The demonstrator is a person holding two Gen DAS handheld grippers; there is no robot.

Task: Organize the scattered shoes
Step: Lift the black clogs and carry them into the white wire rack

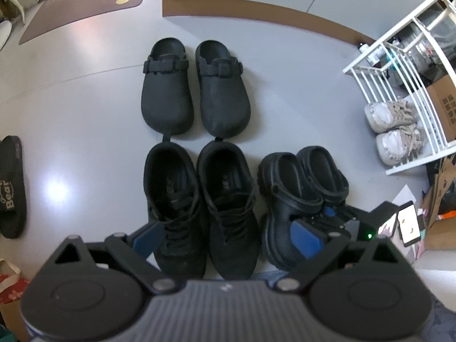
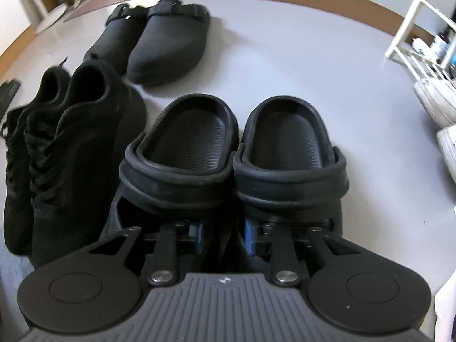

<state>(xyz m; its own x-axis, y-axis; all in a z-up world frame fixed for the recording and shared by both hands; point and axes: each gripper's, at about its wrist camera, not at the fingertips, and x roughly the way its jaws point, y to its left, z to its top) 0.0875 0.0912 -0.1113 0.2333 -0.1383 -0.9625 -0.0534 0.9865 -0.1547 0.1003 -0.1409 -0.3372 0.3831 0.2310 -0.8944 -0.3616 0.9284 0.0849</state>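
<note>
Shoes in three pairs on the grey floor [image 1: 85, 108], each pair side by side with toes toward the cameras. Rubber clogs [image 2: 233, 154] stand nearest the right tongs [image 2: 225, 230], flanks touching. The right tongs reach down onto the clogs' front parts, with jaws drawn narrow at the seam between the two uppers; the pads are largely hidden, so whether they pinch both inner walls or merely rest there cannot be told. A pinch at that seam would, by judgement, let both clogs travel as one unit. Lace-up sneakers [image 1: 199, 199] sit just left of the clogs, forming one row; buckled mules [image 1: 196, 85] lie beyond them, toes almost meeting the sneakers' heels. The left tongs [image 1: 228, 236] hang released above the sneakers' toes, jaws spread wide and grasping nothing. A lone slipper [image 1: 11, 185] marked "Bear" lies well apart at the left, seemingly unsorted. Pale sneakers [image 1: 393, 131] occupy the bottom tier of a white rack [image 1: 370, 74] at right, a likely destination for the rows.
</note>
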